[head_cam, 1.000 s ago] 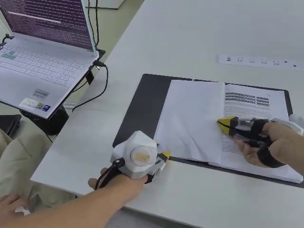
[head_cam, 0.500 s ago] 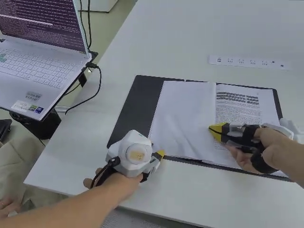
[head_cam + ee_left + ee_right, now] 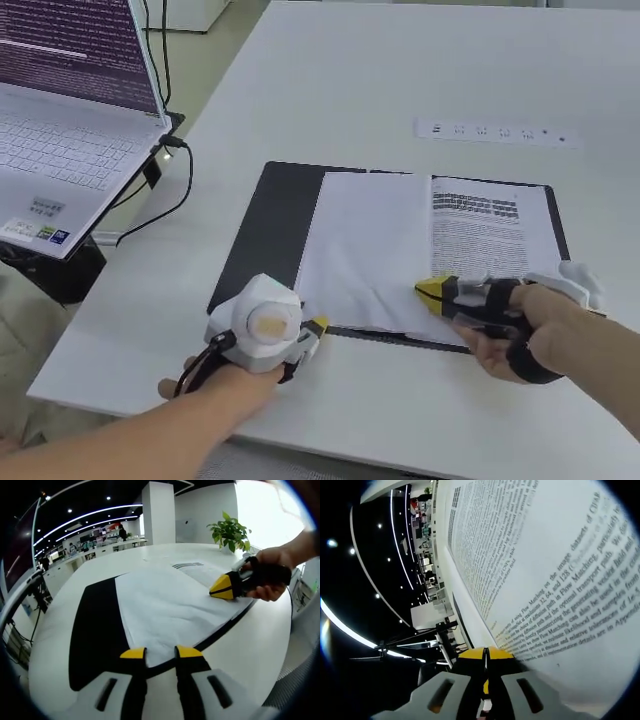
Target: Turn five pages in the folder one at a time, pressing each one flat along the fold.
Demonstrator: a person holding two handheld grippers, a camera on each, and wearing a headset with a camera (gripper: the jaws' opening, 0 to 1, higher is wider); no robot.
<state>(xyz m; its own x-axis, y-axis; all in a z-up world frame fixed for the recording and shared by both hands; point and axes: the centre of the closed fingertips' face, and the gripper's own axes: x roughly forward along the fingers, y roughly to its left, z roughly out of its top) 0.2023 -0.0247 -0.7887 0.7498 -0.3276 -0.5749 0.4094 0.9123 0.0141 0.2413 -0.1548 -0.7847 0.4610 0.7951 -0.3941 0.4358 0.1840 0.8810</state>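
A black folder (image 3: 268,225) lies open on the white table. Its left side carries a turned blank page (image 3: 370,250), its right side a printed page (image 3: 490,235). My right gripper (image 3: 430,291) is shut, its yellow tips pressed onto the paper at the fold, near the folder's front edge. The right gripper view has the shut tips (image 3: 486,654) against the printed page (image 3: 545,570). My left gripper (image 3: 314,328) sits at the front edge, by the blank page's near corner. Its jaws (image 3: 160,652) stand slightly apart, empty, just short of the blank page (image 3: 165,605). The right gripper (image 3: 221,587) rests on the paper farther back.
An open laptop (image 3: 60,130) stands on a stand to the left, with a black cable (image 3: 170,195) hanging by the table's edge. A white power strip (image 3: 497,133) lies beyond the folder. A potted plant (image 3: 230,530) stands far off.
The head camera has shifted. My right gripper has slid along the fold toward the folder's front edge. The left gripper stays at the front left of the pages.
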